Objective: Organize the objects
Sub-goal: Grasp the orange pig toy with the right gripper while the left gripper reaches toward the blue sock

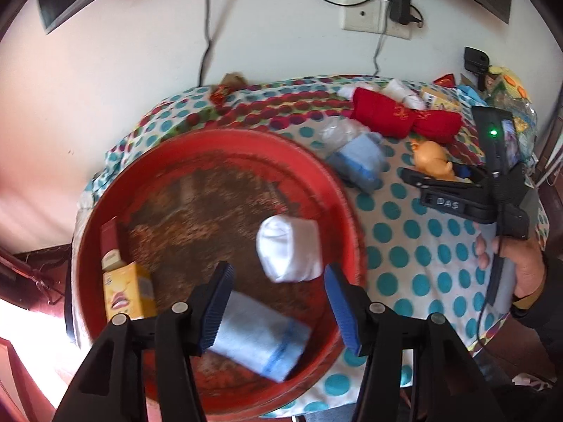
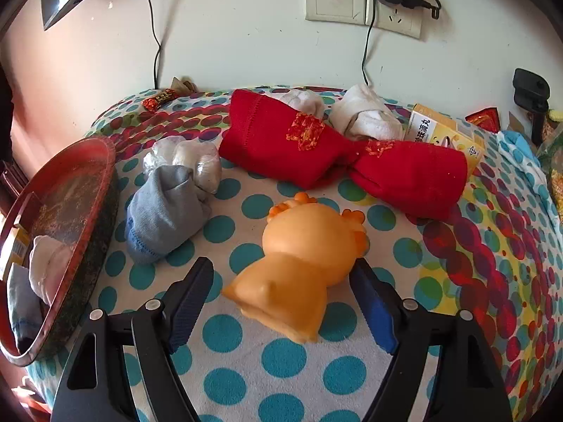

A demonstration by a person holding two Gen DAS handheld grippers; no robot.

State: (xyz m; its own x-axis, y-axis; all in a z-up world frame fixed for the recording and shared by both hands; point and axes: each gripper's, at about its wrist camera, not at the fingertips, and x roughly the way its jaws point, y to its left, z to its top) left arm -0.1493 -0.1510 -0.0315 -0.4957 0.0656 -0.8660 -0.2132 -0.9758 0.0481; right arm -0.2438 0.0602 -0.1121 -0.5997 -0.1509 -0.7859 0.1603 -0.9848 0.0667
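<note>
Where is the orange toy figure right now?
In the right wrist view the orange toy figure lies on the dotted cloth between the open right gripper's fingers, just before the red cloth bundle.

Covered by a cloth (image 2: 246, 369) of white with teal dots, turning to red and purple dots far back and at the right. At the left edge, a round red tray (image 2: 95, 161). Just right of it, a balled grey-blue sock (image 2: 165, 211), touching a crumpled clear bag (image 2: 197, 161) behind. Near the middle, an orange rubber toy (image 2: 299, 263), lying tipped over. Farther back, a red cloth bundle (image 2: 316, 151) pinched at the waist, with white socks (image 2: 366, 112) behind and a yellow box (image 2: 443, 130) at its far right. At the far left edge, a small red candy wrapper (image 2: 160, 100).
</note>
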